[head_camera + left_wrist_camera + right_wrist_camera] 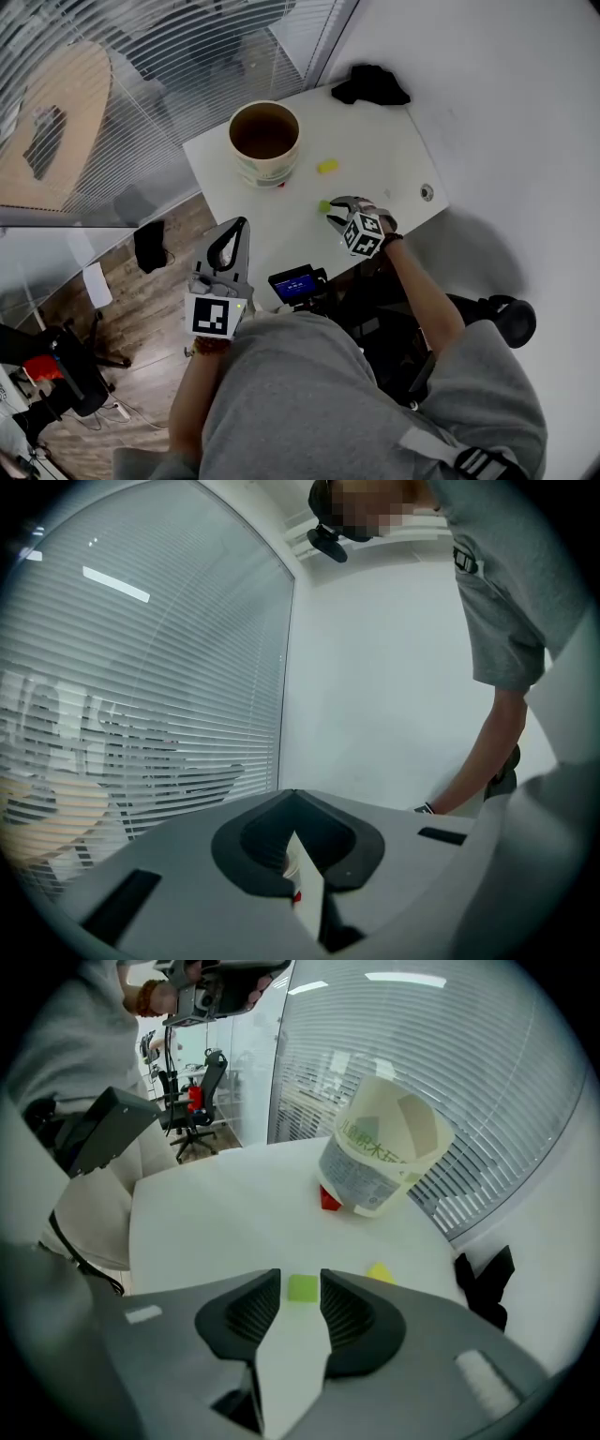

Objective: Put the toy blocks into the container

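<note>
Step in hand: pick-up of green block [302, 1287] from table [375, 141]; container [262, 169] at its 11 o'clock. Method: centre block, lower fully, close squarely on flat faces. Right gripper [334, 210]: jaws partly spread, block framed between them, untouched. Left gripper [240, 227]: apparently clenched, empty, at 7 o'clock off table

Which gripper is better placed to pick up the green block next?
Right. The right gripper points down with open jaws framing the green block on the table; the left gripper, shut, sits at the table edge, farther away.
</note>
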Demonstrator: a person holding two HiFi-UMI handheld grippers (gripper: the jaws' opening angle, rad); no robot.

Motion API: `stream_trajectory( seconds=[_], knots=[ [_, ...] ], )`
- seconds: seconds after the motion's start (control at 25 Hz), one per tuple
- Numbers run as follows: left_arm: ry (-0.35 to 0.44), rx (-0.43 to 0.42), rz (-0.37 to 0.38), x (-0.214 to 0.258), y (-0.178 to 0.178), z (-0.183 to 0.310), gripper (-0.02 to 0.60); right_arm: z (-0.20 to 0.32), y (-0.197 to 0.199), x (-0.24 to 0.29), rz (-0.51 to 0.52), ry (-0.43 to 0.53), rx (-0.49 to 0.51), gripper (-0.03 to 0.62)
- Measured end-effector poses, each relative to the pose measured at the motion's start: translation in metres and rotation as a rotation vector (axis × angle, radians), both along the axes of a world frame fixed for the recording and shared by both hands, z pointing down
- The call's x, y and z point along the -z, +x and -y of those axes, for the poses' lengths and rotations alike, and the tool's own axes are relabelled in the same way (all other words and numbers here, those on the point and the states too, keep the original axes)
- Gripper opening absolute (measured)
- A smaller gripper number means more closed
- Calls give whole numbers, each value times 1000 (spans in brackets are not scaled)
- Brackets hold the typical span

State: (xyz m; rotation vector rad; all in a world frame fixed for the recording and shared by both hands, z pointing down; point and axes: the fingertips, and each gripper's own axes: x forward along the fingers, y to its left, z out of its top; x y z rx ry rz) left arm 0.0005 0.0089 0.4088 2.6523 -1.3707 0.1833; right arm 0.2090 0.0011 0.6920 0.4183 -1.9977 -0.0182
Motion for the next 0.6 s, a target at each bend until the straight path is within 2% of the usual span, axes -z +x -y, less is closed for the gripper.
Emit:
stream_trajectory(
  seconds=[0.28,0.6],
  knots=[
    [-15,22,2,-3,-8,5,-3,6,6,-16,-51,-32,16,146],
    [-12,45,14,-5,-15,9,-3,14,1,-30,-57,-84,11,178]
  ],
)
